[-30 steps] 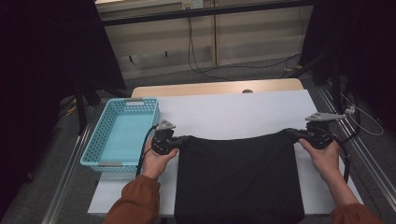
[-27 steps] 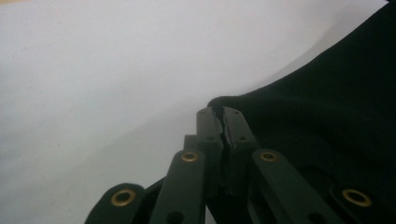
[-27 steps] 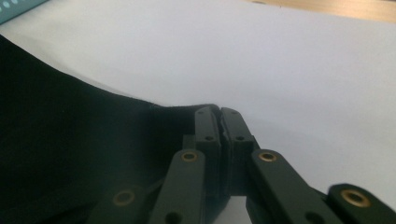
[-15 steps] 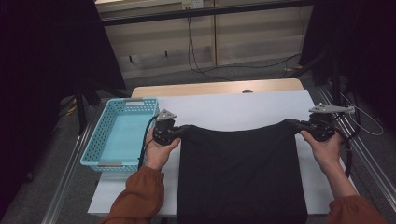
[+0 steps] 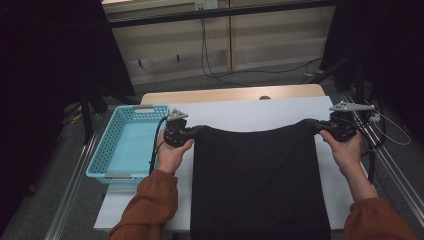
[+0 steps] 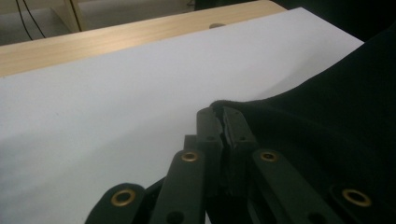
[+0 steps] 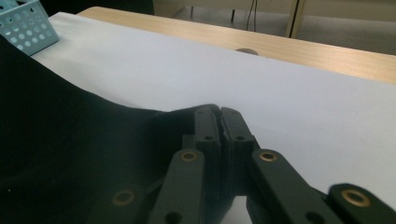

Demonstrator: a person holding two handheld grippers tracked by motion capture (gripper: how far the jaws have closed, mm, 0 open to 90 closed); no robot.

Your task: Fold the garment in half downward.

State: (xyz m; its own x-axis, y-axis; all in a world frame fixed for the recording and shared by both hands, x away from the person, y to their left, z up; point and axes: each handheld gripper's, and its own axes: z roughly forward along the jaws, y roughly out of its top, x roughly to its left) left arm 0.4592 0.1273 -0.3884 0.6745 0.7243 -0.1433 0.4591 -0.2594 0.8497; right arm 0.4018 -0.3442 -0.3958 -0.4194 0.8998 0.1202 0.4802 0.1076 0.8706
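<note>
Near edge of the black cloth (image 5: 257, 180) cut off at the bottom of the high view, along with both orange sleeves (image 5: 150, 205); hem and any seams lost in the dark of the fabric, so garment or plain sheet not to be told. Tips of the left gripper (image 5: 192, 132) buried in the cloth's far left corner from above, pads hard to pick out there; seen far better in the left gripper view, left gripper (image 6: 223, 114) with jaws pressed together on a pinched fold of black fabric, the rest of the cloth spreading away to the right of those jaws. Same on the other side: right gripper (image 5: 314, 126) at the far right corner, and in the right gripper view right gripper (image 7: 219, 112) clamped tight on a thin edge of the fabric, the cloth falling away to the left of its jaws. Top edge stretched between the two pairs of jaws, sagging slightly in the middle, body of the cloth draped toward the person over the white sheet (image 5: 250, 115). Counted: one cloth, two grippers, two hands, one light blue basket (image 5: 107, 150) beyond the left jaws' outer side, apart from the cloth, its far corner just caught at the right gripper view's upper left. Wooden table edge (image 5: 225, 95) beyond the jaws, one small round hole in it.
</note>
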